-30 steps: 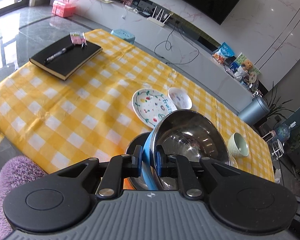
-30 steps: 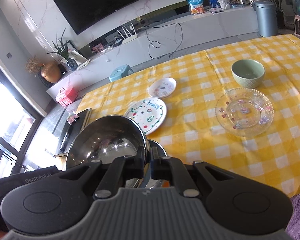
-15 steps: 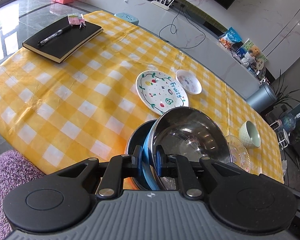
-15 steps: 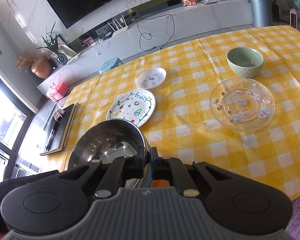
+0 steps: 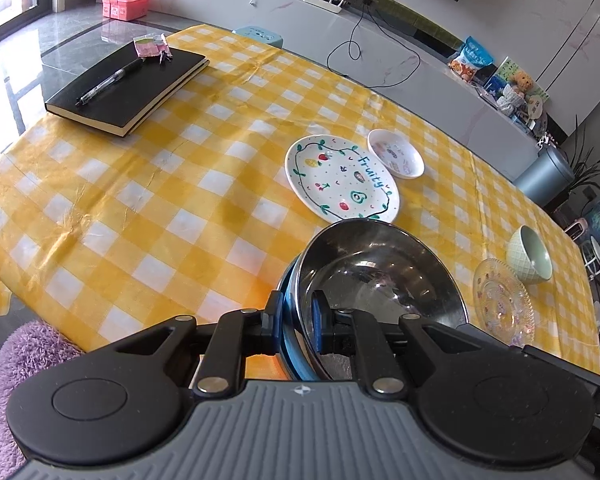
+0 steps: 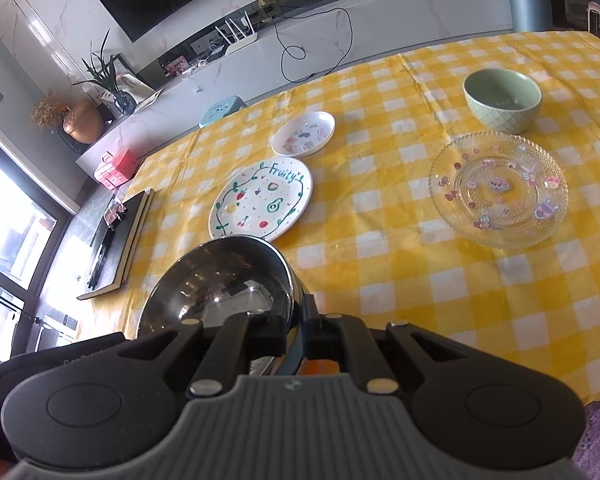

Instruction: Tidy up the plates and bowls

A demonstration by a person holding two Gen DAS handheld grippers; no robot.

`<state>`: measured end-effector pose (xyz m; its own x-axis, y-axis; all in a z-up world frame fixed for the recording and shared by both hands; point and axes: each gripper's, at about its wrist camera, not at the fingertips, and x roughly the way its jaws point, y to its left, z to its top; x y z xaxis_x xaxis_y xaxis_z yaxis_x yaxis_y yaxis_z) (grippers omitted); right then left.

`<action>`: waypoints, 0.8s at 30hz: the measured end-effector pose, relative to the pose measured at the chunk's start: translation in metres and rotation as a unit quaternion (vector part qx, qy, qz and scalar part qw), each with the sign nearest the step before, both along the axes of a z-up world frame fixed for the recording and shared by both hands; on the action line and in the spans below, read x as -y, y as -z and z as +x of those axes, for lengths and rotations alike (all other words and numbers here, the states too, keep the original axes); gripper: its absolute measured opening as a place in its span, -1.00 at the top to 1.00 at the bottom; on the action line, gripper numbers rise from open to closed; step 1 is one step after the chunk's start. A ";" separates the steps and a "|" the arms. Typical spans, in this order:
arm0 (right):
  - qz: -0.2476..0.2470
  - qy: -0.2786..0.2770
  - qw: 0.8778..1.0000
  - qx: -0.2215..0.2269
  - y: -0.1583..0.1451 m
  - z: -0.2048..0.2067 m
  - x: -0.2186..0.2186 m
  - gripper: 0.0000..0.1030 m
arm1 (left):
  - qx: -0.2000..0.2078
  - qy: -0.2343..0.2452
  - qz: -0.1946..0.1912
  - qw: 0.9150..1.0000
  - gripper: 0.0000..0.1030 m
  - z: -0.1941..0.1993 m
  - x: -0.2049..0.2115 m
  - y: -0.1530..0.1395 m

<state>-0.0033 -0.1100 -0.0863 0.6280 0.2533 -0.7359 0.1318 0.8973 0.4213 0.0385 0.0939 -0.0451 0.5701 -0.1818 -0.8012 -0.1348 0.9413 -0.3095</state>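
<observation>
Left wrist view: we've got the left hand-held gripper [image 5: 298, 322] and the right hand-held gripper [image 6: 296, 326] clamped on opposite rims of the steel bowl [image 5: 380, 276], low above the table [image 5: 148, 208]. Uneven lowering could tip it onto the Fruity plate [image 5: 340, 178].

Black gripper [image 5: 298, 316] linkages, silver screws, blue pads, ribbed grey housing, round black caps.

The left gripper [image 5: 298, 322] has its jaws clamped on the near rim of a steel bowl [image 5: 380, 276] with a blue outer band. Beyond it on the yellow checked worktop [image 5: 140, 208] lie a "Fruity" plate [image 5: 340, 178] and a small white dish [image 5: 396, 159]. A black notebook [image 5: 128, 88] sits far left.
</observation>
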 end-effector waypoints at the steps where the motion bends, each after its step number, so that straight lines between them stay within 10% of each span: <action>1: 0.001 -0.001 1.000 -0.002 0.001 0.000 0.000 0.90 | 0.001 0.000 0.000 1.000 0.70 0.000 -0.001 0.000; 24: 0.025 0.020 0.998 0.048 -0.020 -0.008 0.024 0.42 | 0.068 0.014 -0.016 0.997 0.14 -0.006 -0.008 -0.029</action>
<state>-0.0110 -0.1339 -0.0663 0.7054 0.2620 -0.6586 0.1238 0.8693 0.4785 0.0323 0.1017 -0.0166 0.6676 -0.2232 -0.7103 -0.0629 0.9337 -0.3525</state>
